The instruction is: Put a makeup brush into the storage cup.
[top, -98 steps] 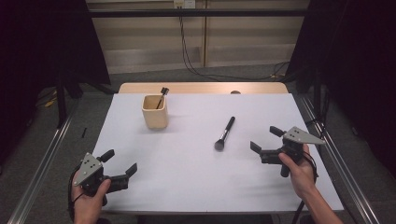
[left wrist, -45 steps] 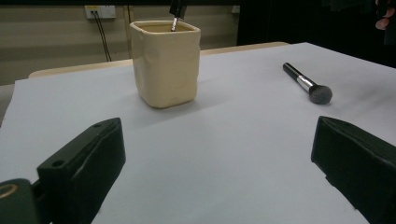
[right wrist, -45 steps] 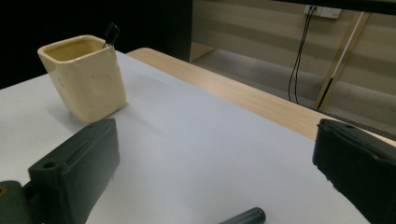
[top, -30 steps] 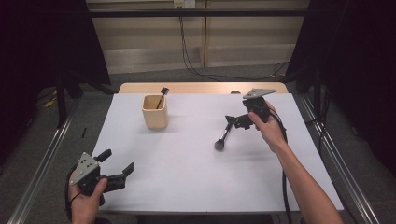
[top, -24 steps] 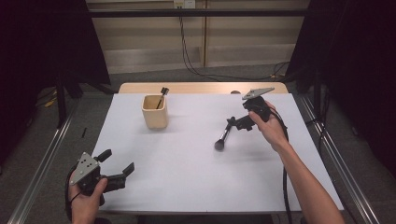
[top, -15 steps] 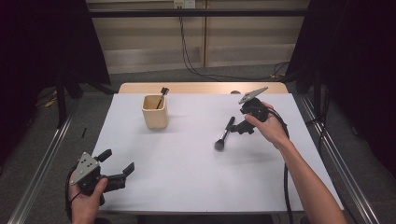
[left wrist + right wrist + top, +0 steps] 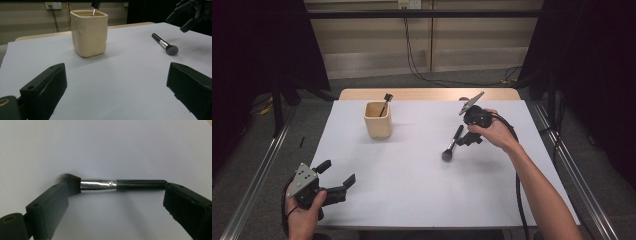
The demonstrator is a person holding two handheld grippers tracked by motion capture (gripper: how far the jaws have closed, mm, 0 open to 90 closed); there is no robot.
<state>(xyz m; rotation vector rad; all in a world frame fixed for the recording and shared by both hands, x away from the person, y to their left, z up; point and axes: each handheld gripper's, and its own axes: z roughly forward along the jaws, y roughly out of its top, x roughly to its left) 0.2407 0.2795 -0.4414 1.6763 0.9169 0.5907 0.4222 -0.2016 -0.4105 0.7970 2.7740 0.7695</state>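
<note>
Right gripper (image 7: 464, 141) sits low over the brush (image 7: 451, 144), right of table centre. In the right gripper view its jaws are spread wide, and the brush (image 7: 110, 184) lies crosswise between them: bristle end by the left jaw, handle tip by the right jaw. Jaws are not closed on it. Whether either jaw touches the brush is hard to judge from this angle; the bristles look partly hidden behind the left jaw. Brush lies flat on the white table (image 7: 412, 190), bristles toward the person, handle pointing away.

Left gripper (image 7: 338, 179) is held at the near left corner of the table, jaws wide apart with nothing between them. Its own view looks across the sheet to the cup (image 7: 89, 32), with the brush (image 7: 165, 45) farther right and the right gripper (image 7: 186, 15) above it.

Cup (image 7: 378, 119) stands upright at far left of centre, well apart from the brush, with a second brush (image 7: 385, 102) leaning in it.
</note>
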